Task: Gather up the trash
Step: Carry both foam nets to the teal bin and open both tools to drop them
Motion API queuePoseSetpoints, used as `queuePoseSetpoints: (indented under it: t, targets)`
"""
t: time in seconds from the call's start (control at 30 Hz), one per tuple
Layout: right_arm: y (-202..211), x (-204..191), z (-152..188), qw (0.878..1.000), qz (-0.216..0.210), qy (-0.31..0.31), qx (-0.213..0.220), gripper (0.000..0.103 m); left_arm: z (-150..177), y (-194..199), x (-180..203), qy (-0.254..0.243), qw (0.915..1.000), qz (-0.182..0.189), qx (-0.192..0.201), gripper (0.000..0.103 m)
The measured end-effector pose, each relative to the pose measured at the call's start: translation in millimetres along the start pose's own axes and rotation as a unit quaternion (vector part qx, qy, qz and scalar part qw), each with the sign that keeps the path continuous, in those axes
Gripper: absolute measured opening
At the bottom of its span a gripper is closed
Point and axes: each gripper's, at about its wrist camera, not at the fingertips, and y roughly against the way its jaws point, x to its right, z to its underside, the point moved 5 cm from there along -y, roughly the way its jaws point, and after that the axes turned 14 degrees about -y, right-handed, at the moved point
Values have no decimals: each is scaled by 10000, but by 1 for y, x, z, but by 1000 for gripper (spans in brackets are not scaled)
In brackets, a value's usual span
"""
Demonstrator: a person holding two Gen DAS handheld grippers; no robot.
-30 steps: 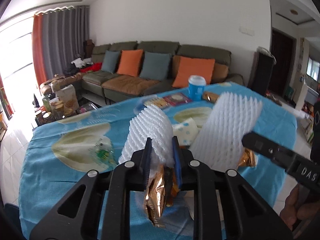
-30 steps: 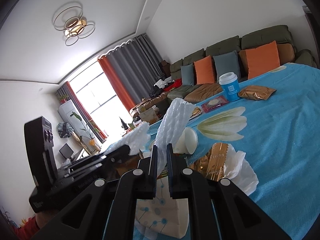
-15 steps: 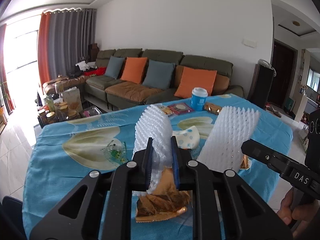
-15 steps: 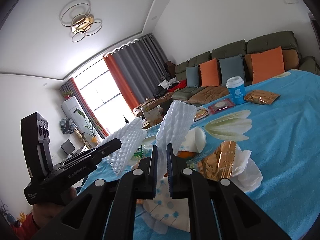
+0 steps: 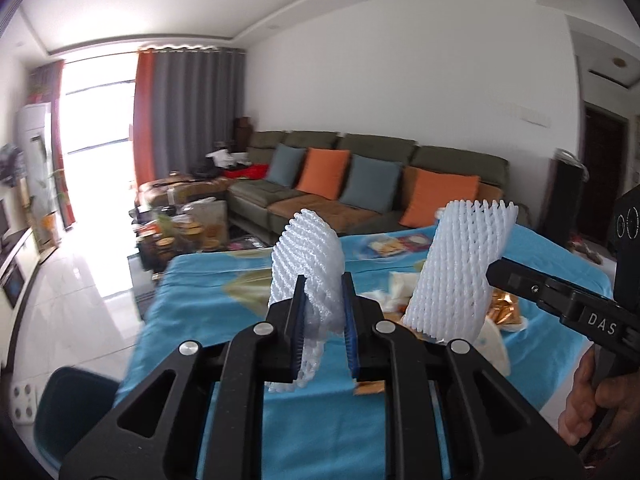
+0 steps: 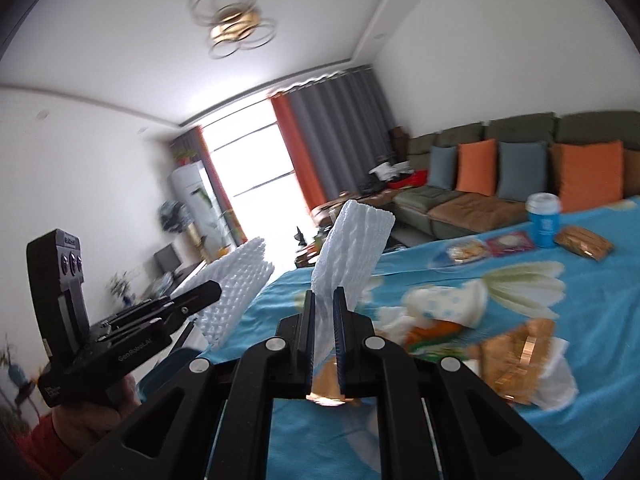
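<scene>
Grippers (image 5: 323, 320) (image 6: 324, 334) each clamp white foam netting (image 5: 306, 254) (image 6: 350, 240).

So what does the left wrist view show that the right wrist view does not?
Only the left wrist view shows the dark doorway at the right. Only the right wrist view shows the blue cup and the gold wrapper beside it. Both show the two white foam nets, one held in the left gripper and one in the right gripper, the blue tablecloth and the sofa.
</scene>
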Motion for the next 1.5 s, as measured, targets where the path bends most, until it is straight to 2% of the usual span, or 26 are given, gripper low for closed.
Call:
queuePoseSetpoints:
  t: [0.33, 0.53, 0.73, 0.93, 1.2, 1.4, 1.5]
  targets:
    - [-48, -73, 11, 9929, -716, 786, -539, 7, 38, 82, -77, 546, 9930, -1046, -80, 17]
    - [-84, -127, 28, 9807, -1197, 1198, -972, 7, 63, 117, -132, 796, 9825, -1667, -246, 17]
    - [-130, -183, 55, 9612, -1601, 1574, -1603, 7, 99, 147, -187, 1168, 9684, -2148, -495, 17]
    - [-175, -218, 85, 9424, -1777, 1657, -2297, 7, 134, 164, -231, 1450, 9586, -2344, -714, 17]
    - [-228, -246, 146, 9126, -1524, 1954, -3254, 7, 196, 158, -273, 2099, 9428, -2345, -1102, 17]
    - [-256, -253, 184, 8880, -1278, 2163, -3852, 9, 230, 113, -277, 2432, 9348, -2179, -1396, 18]
    - [-265, -252, 192, 8837, -1157, 2163, -3987, 14, 240, 92, -282, 2449, 9328, -2154, -1536, 22]
